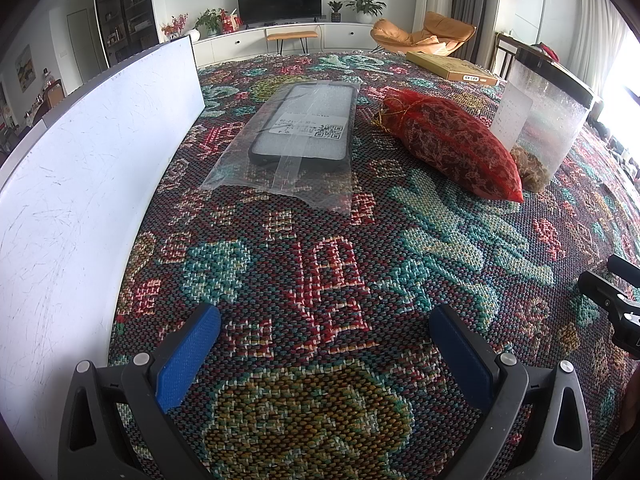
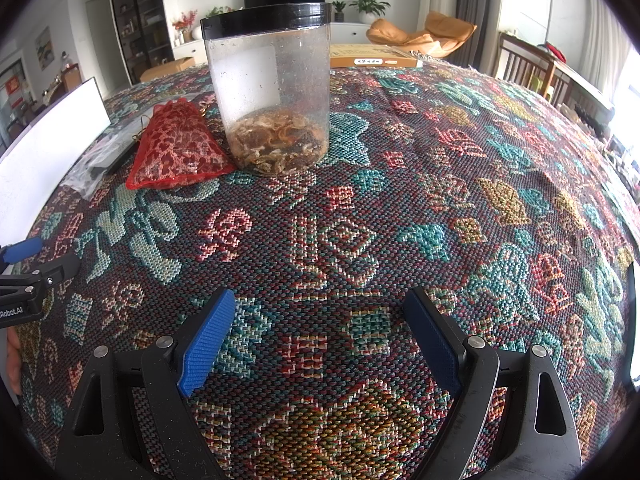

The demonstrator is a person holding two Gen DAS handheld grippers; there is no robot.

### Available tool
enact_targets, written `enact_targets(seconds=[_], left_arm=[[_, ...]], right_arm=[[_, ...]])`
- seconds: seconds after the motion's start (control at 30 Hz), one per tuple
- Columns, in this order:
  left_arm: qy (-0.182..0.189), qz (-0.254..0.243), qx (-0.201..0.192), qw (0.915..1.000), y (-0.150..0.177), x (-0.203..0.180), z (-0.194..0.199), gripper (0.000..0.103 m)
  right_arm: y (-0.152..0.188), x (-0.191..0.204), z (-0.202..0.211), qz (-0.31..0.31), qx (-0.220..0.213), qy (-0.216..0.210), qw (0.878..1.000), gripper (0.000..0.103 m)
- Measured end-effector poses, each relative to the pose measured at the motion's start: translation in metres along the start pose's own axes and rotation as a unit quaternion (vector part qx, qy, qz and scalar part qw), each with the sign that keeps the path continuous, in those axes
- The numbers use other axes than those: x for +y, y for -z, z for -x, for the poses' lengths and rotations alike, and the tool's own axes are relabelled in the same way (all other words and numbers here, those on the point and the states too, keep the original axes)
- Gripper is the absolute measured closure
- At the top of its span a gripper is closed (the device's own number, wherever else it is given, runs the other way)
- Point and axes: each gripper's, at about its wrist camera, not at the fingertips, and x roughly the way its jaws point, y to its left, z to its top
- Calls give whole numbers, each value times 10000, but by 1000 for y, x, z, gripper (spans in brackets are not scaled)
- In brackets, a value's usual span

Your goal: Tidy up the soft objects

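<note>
A woven patterned cloth [image 1: 328,272] covers the worktop in a living room. Nearest, the left claw [image 1: 324,320] and right claw [image 2: 320,312] both gape wide, holding nothing. Farther on lie a bagged phone case [image 1: 300,128] and a red pouch [image 1: 452,140], the pouch touching a clear jar [image 2: 272,88]. A white board [image 1: 80,152] runs along the left.

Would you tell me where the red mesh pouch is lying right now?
The red mesh pouch lies on the woven tablecloth between the bagged phone case and the clear jar.

Left gripper [image 1: 325,322] and right gripper [image 2: 319,312] hover, jaws spread wide.
</note>
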Motion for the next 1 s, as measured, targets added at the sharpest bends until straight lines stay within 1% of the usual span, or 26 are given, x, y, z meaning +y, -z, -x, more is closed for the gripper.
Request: enact_targets(seconds=[0.23, 0.33, 0.37, 0.43, 0.47, 0.57, 0.63, 0.7, 0.73, 0.8, 0.83, 0.87, 0.9, 0.93, 1.0], left_arm=[[-2, 0, 0, 10000, 0, 0, 0, 0], [-1, 1, -1, 10000, 0, 0, 0, 0], [-1, 2, -2, 10000, 0, 0, 0, 0], [2, 5, -2, 10000, 0, 0, 0, 0], [-3, 1, -1, 10000, 0, 0, 0, 0], [-2, 1, -1, 10000, 0, 0, 0, 0], [-1, 2, -2, 10000, 0, 0, 0, 0], [-2, 2, -2, 10000, 0, 0, 0, 0], [-2, 2, -2, 10000, 0, 0, 0, 0], [-3, 2, -2, 10000, 0, 0, 0, 0], [-3, 2, -2, 10000, 0, 0, 0, 0], [-3, 2, -2, 10000, 0, 0, 0, 0], [-3, 3, -2, 10000, 0, 0, 0, 0], [-3, 3, -2, 10000, 0, 0, 0, 0], [-3, 4, -3, 10000, 0, 0, 0, 0]], right_arm=[[0, 0, 1, -1, 0, -3, 10000, 15], [0, 0, 3, -43, -46, -84, 9999, 15], [-1, 0, 5, -89, -101, -187, 9997, 15], [-7, 5, 13, -155, -270, -596, 9977, 15], [-15, 12, 18, -85, -368, -734, 9966, 15], [-51, 47, 23, 425, -574, -817, 9941, 15], [-77, 79, 14, 872, -530, -803, 9915, 16], [-95, 114, -4, 1443, -393, -584, 9870, 18], [-100, 130, -17, 1708, -295, -377, 9841, 18], [-105, 153, -38, 2048, -191, -31, 9786, 19], [-106, 162, -49, 2171, -132, 153, 9759, 21], [-106, 166, -59, 2252, -56, 259, 9739, 31], [-104, 166, -70, 2295, 102, 287, 9728, 52], [-104, 164, -79, 2290, 280, 287, 9726, 58], [-102, 151, -74, 2009, 201, 124, 9793, 78]])
